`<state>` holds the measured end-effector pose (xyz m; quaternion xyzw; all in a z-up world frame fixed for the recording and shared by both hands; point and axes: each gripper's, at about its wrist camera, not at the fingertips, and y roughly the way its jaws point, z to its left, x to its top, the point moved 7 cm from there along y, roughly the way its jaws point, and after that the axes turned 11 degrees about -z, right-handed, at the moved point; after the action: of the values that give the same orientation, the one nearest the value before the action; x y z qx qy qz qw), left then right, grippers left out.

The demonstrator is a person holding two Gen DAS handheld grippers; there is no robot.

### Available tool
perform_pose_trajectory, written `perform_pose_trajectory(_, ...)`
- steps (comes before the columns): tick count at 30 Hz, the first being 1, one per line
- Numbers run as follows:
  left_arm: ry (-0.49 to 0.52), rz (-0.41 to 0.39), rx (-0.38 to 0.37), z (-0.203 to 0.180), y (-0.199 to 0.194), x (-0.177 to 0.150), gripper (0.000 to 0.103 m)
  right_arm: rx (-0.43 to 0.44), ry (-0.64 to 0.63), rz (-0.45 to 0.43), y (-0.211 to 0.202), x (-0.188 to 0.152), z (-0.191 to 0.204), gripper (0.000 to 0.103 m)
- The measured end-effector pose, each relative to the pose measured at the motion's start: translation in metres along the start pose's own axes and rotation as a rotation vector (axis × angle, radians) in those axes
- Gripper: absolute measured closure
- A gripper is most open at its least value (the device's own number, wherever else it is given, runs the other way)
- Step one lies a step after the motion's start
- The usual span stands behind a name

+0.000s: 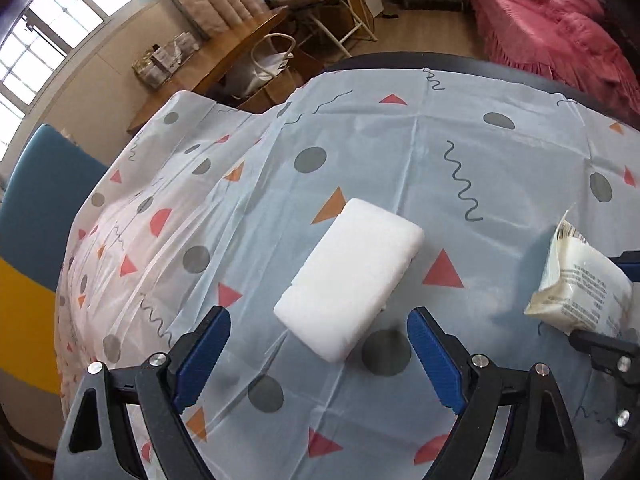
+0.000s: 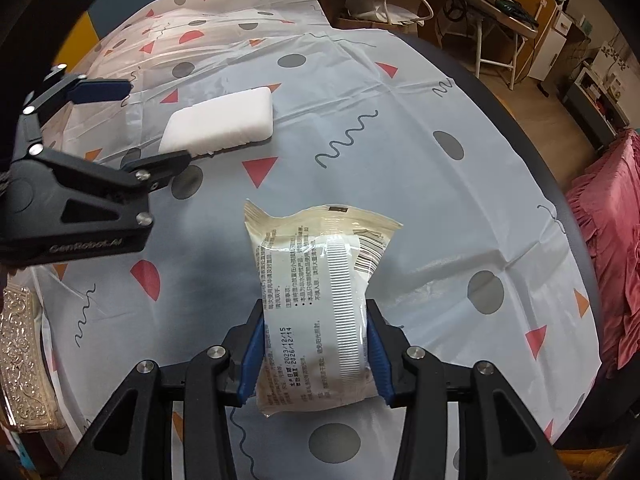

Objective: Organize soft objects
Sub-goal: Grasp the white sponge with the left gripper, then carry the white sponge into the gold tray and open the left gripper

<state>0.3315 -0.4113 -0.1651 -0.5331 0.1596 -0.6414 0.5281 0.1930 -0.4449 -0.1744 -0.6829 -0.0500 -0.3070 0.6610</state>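
A white foam sponge block (image 1: 350, 278) lies on the patterned tablecloth, just ahead of my left gripper (image 1: 318, 354), which is open and empty with the block's near end between its fingertips. The block also shows in the right wrist view (image 2: 220, 122), with the left gripper (image 2: 156, 124) beside it. My right gripper (image 2: 316, 344) is shut on a cream plastic-wrapped soft packet (image 2: 316, 304) with printed text, held above the table. The packet shows at the right edge of the left wrist view (image 1: 580, 284).
A round table with a dark rim (image 2: 560, 184) carries the patterned cloth (image 1: 400, 152). An ornate gold box (image 2: 22, 360) sits at the left edge. A blue and yellow chair (image 1: 40, 208), a wooden desk (image 1: 224, 56) and a pink bed (image 1: 560, 28) surround the table.
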Motion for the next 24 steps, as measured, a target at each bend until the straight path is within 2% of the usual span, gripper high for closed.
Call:
perform_pose_trajectory(2,0.016,-0.005,-0.014,-0.001,0.011,0.004,0.007,-0.004,-0.013,0.001,0.000,-0.001,0.001,0.057)
perform_pose_trajectory(6,0.019,-0.027,-0.040,-0.002,0.026,0.009,0.007,-0.013,-0.032,0.001,0.003,0.000,0.006,0.057)
perform_pose_trajectory(7,0.010,-0.026,-0.047,-0.001,0.030,0.009,0.011,-0.020,-0.038,0.000,0.004,0.000,0.007,0.057)
perform_pose_trajectory(8,-0.009,-0.012,-0.060,-0.001,0.034,0.007,0.022,-0.024,-0.044,-0.001,0.005,0.000,0.008,0.057)
perform_pose_trajectory(11,-0.104,0.007,-0.138,-0.003,0.036,0.002,0.042,-0.032,-0.065,-0.005,0.009,-0.001,0.010,0.056)
perform_pose_trajectory(15,-0.203,0.058,-0.120,-0.003,0.024,-0.014,0.046,-0.040,-0.076,-0.006,0.013,0.000,0.011,0.056)
perform_pose_trajectory(19,-0.308,0.131,-0.047,0.003,0.003,-0.039,0.046,-0.047,-0.086,-0.009,0.016,0.001,0.013,0.056)
perform_pose_trajectory(21,-0.393,0.145,-0.021,0.010,-0.013,-0.050,0.046,-0.050,-0.094,-0.010,0.018,0.001,0.015,0.055)
perform_pose_trajectory(24,-0.581,0.207,0.010,0.018,-0.030,-0.074,0.046,-0.044,-0.102,-0.017,0.019,-0.001,0.019,0.054)
